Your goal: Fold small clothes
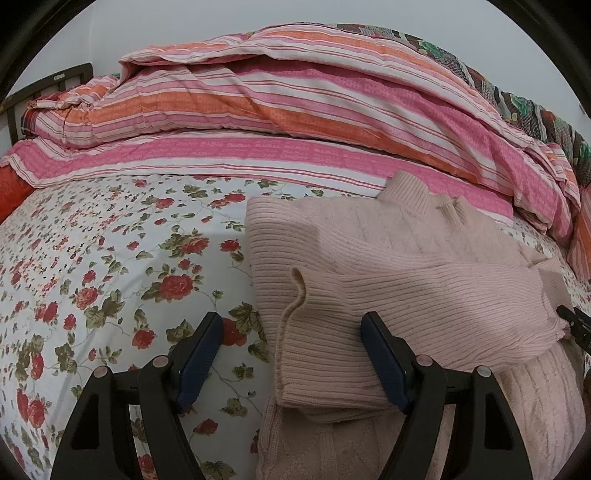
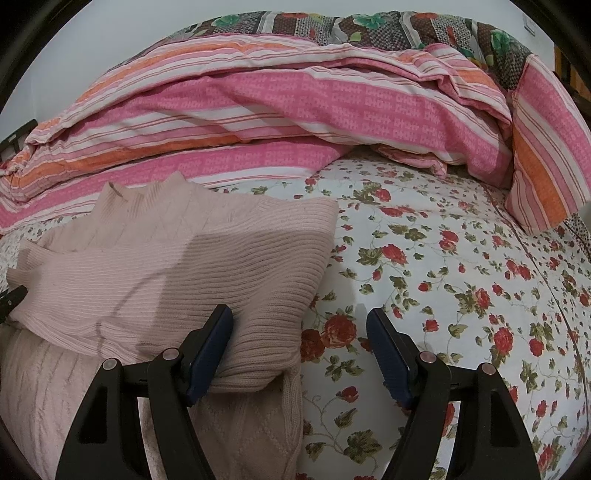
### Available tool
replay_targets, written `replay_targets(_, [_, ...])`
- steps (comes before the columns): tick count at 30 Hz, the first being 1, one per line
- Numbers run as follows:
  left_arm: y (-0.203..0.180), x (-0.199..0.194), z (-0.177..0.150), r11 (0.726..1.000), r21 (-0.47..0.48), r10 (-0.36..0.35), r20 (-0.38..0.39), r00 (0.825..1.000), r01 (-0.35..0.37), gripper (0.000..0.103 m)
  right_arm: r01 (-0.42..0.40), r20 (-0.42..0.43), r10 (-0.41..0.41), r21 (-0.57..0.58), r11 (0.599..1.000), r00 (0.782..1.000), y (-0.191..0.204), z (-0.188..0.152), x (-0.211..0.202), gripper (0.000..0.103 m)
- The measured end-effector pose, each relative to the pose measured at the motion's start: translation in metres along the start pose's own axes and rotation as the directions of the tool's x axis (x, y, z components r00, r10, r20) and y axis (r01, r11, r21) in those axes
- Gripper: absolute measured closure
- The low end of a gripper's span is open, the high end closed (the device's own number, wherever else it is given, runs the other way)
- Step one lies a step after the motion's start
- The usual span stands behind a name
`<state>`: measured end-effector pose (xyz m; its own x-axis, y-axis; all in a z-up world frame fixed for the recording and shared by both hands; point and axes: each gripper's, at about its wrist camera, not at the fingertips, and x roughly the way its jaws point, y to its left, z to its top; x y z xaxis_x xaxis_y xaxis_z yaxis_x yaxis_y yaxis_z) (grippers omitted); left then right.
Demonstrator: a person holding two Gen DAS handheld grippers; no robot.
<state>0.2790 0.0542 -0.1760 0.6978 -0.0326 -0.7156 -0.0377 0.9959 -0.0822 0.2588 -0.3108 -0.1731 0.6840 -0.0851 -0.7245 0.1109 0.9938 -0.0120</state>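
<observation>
A pale pink knit sweater [image 1: 406, 266] lies on the bed with its sleeves folded across the body and its collar toward the quilt. My left gripper [image 1: 292, 317] is open over the sweater's left edge; a ribbed sleeve cuff [image 1: 295, 288] lies between its blue pads, which do not press on it. In the right wrist view the same sweater [image 2: 147, 258] fills the left half. My right gripper [image 2: 299, 312] is open at its right edge, the left pad over the folded sleeve and the right pad over bare sheet.
The bed has a white sheet with red roses [image 1: 110, 258] [image 2: 443, 277]. A bunched pink and orange striped quilt [image 1: 258, 110] [image 2: 258, 110] lies along the far side, against a dark patterned blanket [image 2: 369, 26]. A dark headboard [image 1: 55, 79] shows far left.
</observation>
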Motion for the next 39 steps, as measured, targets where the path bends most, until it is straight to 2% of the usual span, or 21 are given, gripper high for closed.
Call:
replay_targets(23, [0.0042, -0.0044, -0.0024, 0.999, -0.033, -0.015, 0.013, 1.000, 0.016, 0.027, -0.001, 0.009, 0.001, 0.020, 1.000, 1.000, 0.0001, -0.0004, -0.0027, 0.029])
replay_targets(34, [0.0016, -0.0051, -0.0028, 1.000, -0.019, 0.002, 0.015, 1.000, -0.002, 0.027, -0.011, 0.010, 0.011, 0.026, 1.000, 1.000, -0.0003, -0.0012, -0.0029, 0.028])
replay_targets(39, [0.0067, -0.0057, -0.0030, 0.998, -0.046, -0.032, 0.008, 0.999, 0.032, 0.027, -0.013, 0.003, 0.013, 0.031, 0.999, 1.000, -0.0014, -0.0010, -0.0046, 0.028])
